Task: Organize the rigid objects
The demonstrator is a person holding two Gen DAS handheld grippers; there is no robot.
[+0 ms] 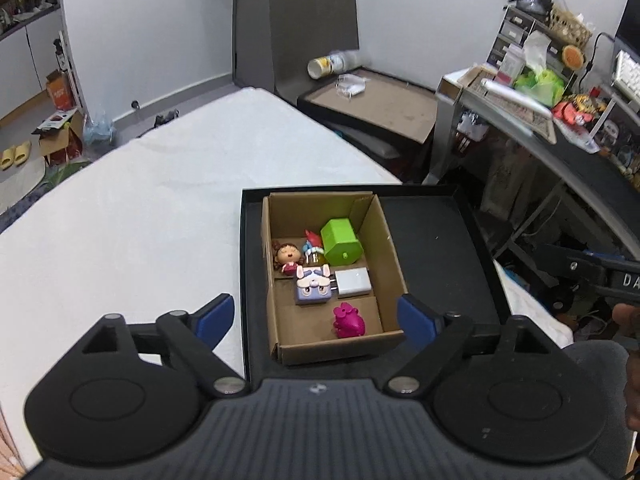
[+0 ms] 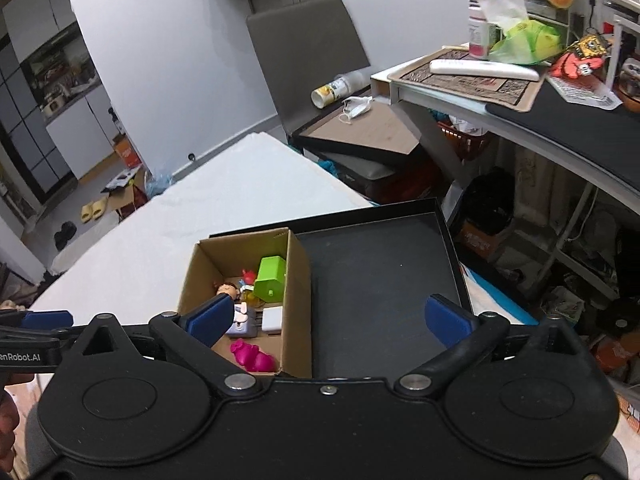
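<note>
2 grippers, left gripper point(image 1: 316, 318) and right gripper point(image 2: 330, 320), hold empty fingers wide apart above the cardboard box point(image 1: 384, 248)

Pale grey-white walls point(image 1: 160, 20) are seen at the far side, edged by a light skirting board. A white-covered surface point(image 1: 160, 200) fills the near left. Beyond it, a grey chair point(image 2: 308, 52) is stood against the wall. On the right, a cluttered desk point(image 2: 560, 120) is set, with a tissue box point(image 2: 496, 4) on top. At far left, cardboard boxes point(image 1: 60, 136) and yellow slippers point(image 1: 16, 154) are left on the floor.
</note>
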